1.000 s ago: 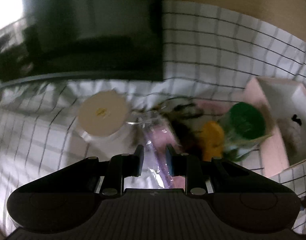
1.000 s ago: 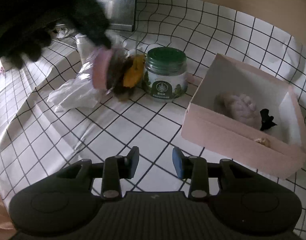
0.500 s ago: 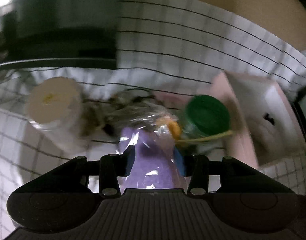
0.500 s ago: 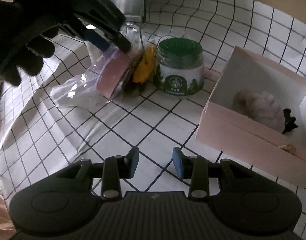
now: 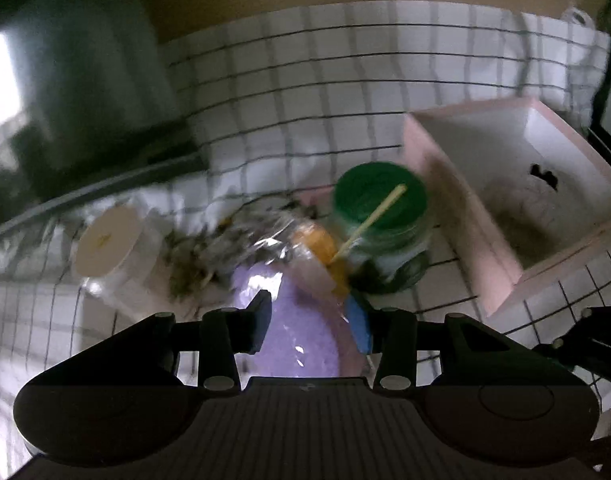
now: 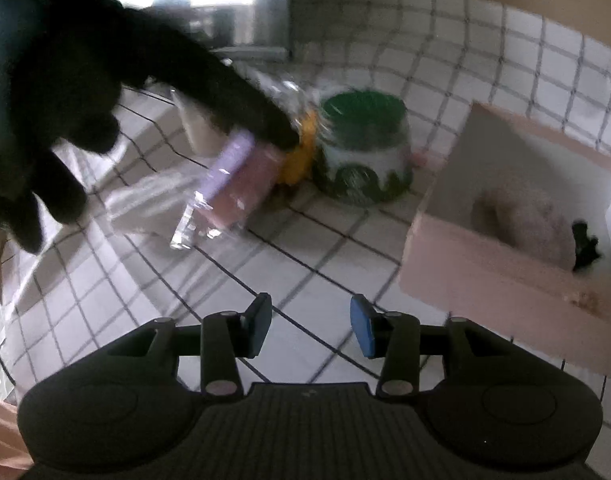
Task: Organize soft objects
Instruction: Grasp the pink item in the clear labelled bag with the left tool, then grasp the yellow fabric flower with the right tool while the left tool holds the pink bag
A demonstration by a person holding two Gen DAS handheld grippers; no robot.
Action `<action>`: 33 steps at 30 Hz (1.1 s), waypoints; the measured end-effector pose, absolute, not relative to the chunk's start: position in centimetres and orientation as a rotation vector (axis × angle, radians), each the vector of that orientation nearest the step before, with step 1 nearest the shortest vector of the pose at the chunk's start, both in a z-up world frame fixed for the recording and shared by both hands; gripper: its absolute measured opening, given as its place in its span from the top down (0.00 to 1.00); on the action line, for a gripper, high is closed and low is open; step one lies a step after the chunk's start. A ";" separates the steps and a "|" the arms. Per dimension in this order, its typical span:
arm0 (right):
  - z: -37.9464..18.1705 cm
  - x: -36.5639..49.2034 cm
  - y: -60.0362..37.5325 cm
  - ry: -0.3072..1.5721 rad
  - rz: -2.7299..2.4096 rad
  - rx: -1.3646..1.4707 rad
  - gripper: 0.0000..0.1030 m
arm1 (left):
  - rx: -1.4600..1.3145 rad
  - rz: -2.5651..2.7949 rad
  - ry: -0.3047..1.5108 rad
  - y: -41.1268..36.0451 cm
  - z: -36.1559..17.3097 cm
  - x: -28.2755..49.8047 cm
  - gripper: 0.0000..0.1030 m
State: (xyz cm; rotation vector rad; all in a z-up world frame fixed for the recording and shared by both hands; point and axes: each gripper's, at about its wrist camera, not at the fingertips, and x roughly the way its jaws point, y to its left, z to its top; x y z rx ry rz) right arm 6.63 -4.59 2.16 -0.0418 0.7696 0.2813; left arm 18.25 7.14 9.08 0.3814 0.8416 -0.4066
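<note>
Left wrist view: left gripper [image 5: 311, 320] spread wide around wrapped purple sponge [image 5: 297, 332], pads seemingly touching its sides, grip likely. Long axis running away from the fingers toward green-lidded jar [image 5: 381, 204]; pink box [image 5: 465, 200] far right.

Right wrist view: right gripper [image 6: 311, 326] opening, empty, nothing between the jaws, over checked cloth [image 6: 305, 264]. Sponge [image 6: 241, 176] lifted, tilted, far left beside the jar; box near right, fluffy toy [image 6: 533, 224] inside. Left hand far nearer the sponge.
</note>
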 end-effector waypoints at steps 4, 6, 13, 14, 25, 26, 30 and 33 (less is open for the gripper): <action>3.4 6.3 -3.6 0.738 0.331 -0.060 0.58 | 0.294 -0.318 0.821 11.7 10.2 18.8 0.54; 4.3 6.9 -3.0 0.726 0.366 -0.035 0.57 | 0.260 -0.262 0.820 14.3 10.6 19.4 0.55; 5.9 11.9 2.1 0.712 0.458 0.073 0.50 | 0.033 -0.245 0.874 22.6 11.0 20.8 0.58; 5.8 12.6 3.3 0.711 0.464 0.056 0.50 | -0.044 -0.295 0.896 23.6 11.0 21.1 0.58; 4.2 14.1 9.2 0.727 0.474 -0.061 0.50 | -0.119 -0.525 1.018 23.4 8.1 23.9 0.58; 4.0 13.8 9.2 0.722 0.470 -0.077 0.50 | -0.128 -0.543 1.030 23.5 7.5 24.3 0.58; 4.0 12.9 8.4 0.718 0.433 -0.079 0.50 | -0.182 -0.647 1.069 22.8 6.1 25.7 0.58; 3.9 12.3 7.1 0.725 0.398 -0.040 0.50 | -0.180 -0.707 1.103 21.1 5.1 26.1 0.52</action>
